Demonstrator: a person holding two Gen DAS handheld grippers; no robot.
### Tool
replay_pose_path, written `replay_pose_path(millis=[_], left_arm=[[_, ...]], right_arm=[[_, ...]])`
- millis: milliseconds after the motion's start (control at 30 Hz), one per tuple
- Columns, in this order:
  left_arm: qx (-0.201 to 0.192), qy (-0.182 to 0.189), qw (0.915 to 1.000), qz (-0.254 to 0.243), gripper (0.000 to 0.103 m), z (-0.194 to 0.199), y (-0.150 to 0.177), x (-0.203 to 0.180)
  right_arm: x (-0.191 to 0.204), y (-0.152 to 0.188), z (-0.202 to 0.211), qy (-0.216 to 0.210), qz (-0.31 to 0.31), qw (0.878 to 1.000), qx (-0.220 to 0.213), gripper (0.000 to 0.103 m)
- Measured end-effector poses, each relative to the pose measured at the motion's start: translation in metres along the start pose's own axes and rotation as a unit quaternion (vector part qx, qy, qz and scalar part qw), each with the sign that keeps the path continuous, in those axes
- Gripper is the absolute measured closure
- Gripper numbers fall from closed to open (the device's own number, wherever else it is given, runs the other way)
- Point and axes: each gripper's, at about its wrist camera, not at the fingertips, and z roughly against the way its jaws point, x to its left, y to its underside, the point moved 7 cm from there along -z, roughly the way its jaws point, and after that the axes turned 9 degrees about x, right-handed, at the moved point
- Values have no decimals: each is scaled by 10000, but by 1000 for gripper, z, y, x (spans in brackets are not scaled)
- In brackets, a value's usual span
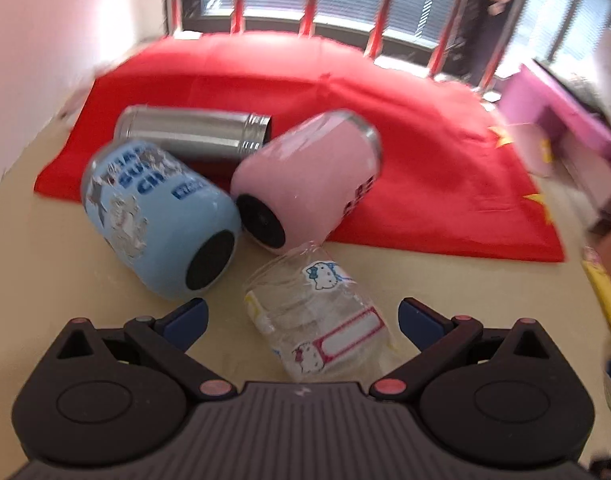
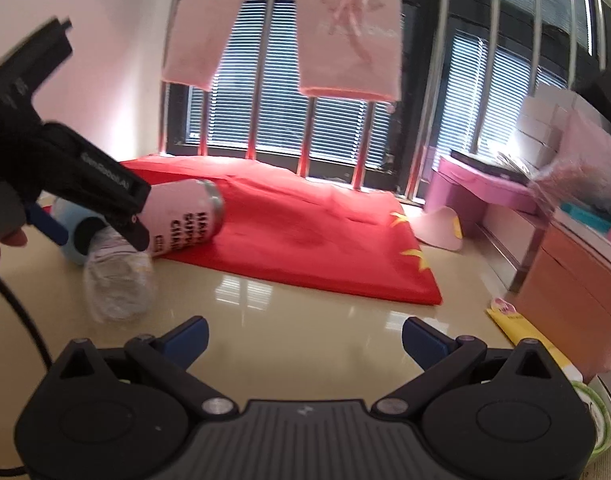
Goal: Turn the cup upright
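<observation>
1. Left wrist view: left gripper [image 1: 301, 322] spread wide, empty, straddling the clear plastic Hello Kitty cup [image 1: 317, 316] lying sideways on the beige table [image 1: 445, 292]. Sky-blue printed cup [image 1: 157, 220], pink steel-rimmed cup [image 1: 305, 180] and silver steel flask [image 1: 193, 132] lie toppled behind, crowding it.
2. Right wrist view: right gripper [image 2: 305, 338] wide open, empty, over bare table; red starred cloth [image 2: 305, 236] ahead. Pink cup lettering blurred, unreadable.

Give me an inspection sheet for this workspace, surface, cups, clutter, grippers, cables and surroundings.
Surface: glossy beige table, partly covered by a red cloth.
Job's things: clear cup, blue cup, pink cup and steel cup, all lying on their sides, bunched together.
Clutter: yellow packet at the table's right edge.
Grippers: left gripper open, fingers either side of the clear cup, not touching; right gripper open, empty, over bare table.
Cables: black cable beside the left gripper.
Surroundings: barred window, hanging pink towels, pink box.
</observation>
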Motion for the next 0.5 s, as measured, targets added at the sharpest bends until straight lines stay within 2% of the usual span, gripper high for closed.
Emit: replay_pose_path(millis=[33,67,100,167,333,433,500], left_arm=[[153,-87,9998,112,0,-9,0,0],[257,-19,9995,207,2,-16,0,0],[380,55,9988,296,20,-22,0,0],[329,119,9989,325,21,-24,0,1],[96,147,9991,-381,23,7,14,6],[56,224,9974,-687,23,35,34,16],[165,320,9954,-887,23,49,53,20]], right_arm=[[-3,1,-1,2,-42,10000,18,0],[-6,2,-2,2,-87,10000,40,0],[-8,3,-3,7,-118,9999,57,0],[-11,4,-1,33,-147,9999,64,0],[-11,6,15,89,-142,9998,58,0],[-5,10,27,82,-141,9999,59,0],[2,13,37,54,-154,9998,62,0]])
